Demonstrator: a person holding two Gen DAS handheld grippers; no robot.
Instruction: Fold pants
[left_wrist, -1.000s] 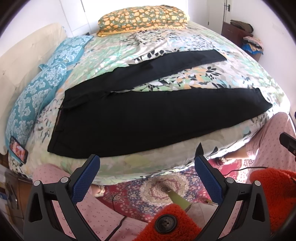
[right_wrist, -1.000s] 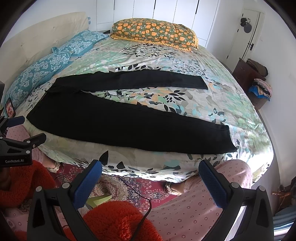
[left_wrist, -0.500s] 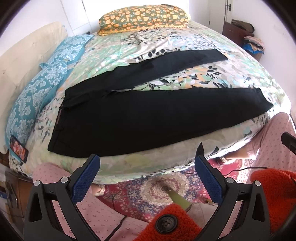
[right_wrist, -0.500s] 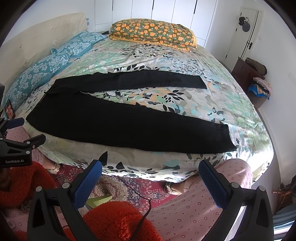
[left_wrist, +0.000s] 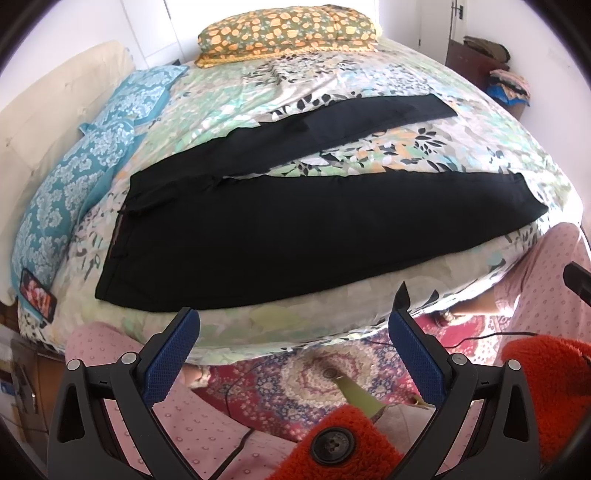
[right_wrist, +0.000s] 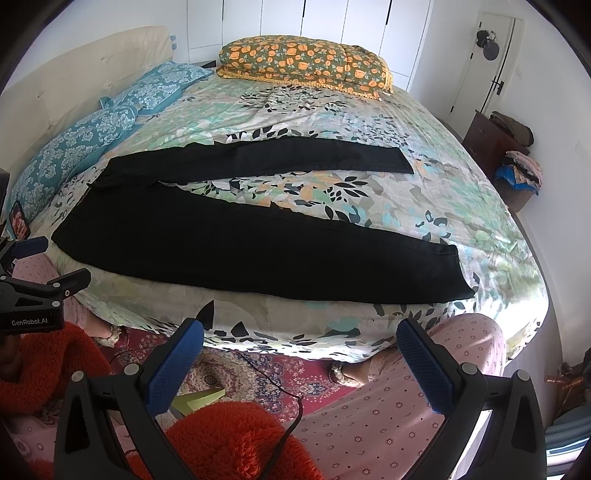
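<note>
pants (left_wrist: 295, 236) flat, near bed (left_wrist: 332, 325) edge | both tools spread, clear

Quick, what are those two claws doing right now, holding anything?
Left claw: open, holding nothing.
Right claw: open, holding nothing.

1 pants (left_wrist: 295, 236); 2 blue pillows (right_wrist: 110, 125); 1 phone (left_wrist: 37, 299).

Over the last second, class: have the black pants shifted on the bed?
No. The black pants lie as before against the bedspread's leaf print, legs spread apart; neither claw touches them.
</note>
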